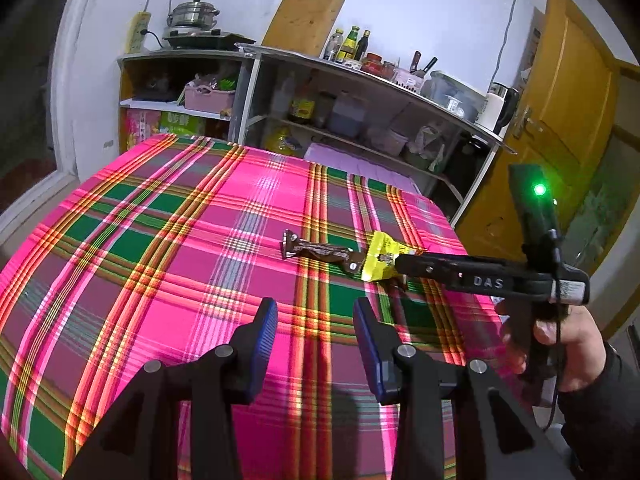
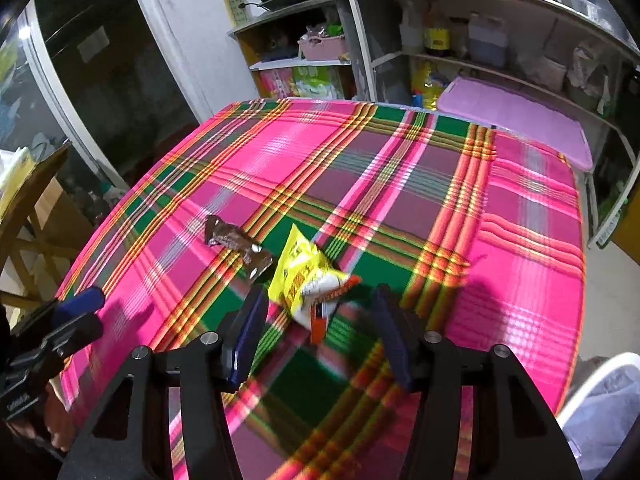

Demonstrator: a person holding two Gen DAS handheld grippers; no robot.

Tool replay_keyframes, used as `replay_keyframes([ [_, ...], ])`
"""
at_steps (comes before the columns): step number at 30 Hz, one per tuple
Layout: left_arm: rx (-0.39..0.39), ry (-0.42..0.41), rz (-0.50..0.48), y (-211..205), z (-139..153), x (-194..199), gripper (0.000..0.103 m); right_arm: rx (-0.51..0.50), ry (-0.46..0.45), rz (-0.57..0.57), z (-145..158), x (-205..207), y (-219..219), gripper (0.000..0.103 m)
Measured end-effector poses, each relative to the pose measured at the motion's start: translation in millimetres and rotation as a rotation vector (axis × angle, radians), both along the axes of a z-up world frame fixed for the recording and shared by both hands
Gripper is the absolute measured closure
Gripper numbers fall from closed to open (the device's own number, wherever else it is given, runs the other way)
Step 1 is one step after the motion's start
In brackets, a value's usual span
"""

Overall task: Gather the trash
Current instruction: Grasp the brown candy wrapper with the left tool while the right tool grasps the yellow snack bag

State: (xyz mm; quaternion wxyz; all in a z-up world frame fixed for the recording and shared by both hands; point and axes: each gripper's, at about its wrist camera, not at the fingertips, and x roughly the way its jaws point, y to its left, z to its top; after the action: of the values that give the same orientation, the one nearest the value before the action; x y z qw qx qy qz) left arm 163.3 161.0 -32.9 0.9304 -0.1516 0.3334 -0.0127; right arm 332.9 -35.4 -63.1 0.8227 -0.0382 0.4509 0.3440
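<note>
A yellow snack packet lies on the plaid tablecloth, just ahead of my right gripper, whose jaws stand open on either side of its near end. A brown candy wrapper lies just beyond it to the left. In the left wrist view the right gripper reaches in from the right, its tip at the yellow packet, with the brown wrapper to its left. My left gripper is open and empty above the cloth, short of both wrappers.
Shelves with bottles, jars and boxes stand behind the table. A purple mat lies at the table's far right edge. A wooden door is at right. A white bin with a bag sits by the table's right side.
</note>
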Motion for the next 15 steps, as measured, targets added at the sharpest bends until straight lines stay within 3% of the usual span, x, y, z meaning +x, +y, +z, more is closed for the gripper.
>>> replay_keyframes([
  [5, -0.002, 0.015, 0.005, 6, -5, 5, 0.064, -0.003, 0.015, -0.004, -8, 7, 8, 0.050],
  [6, -0.001, 0.016, 0.005, 7, -5, 6, 0.064, -0.001, 0.014, -0.005, -8, 8, 8, 0.063],
  [7, 0.001, 0.017, 0.006, 7, -5, 8, 0.064, 0.004, 0.017, -0.002, -9, 8, 8, 0.064],
  [15, -0.005, 0.023, -0.002, 3, -3, 24, 0.064, 0.039, -0.005, -0.047, -3, 7, -5, 0.067],
])
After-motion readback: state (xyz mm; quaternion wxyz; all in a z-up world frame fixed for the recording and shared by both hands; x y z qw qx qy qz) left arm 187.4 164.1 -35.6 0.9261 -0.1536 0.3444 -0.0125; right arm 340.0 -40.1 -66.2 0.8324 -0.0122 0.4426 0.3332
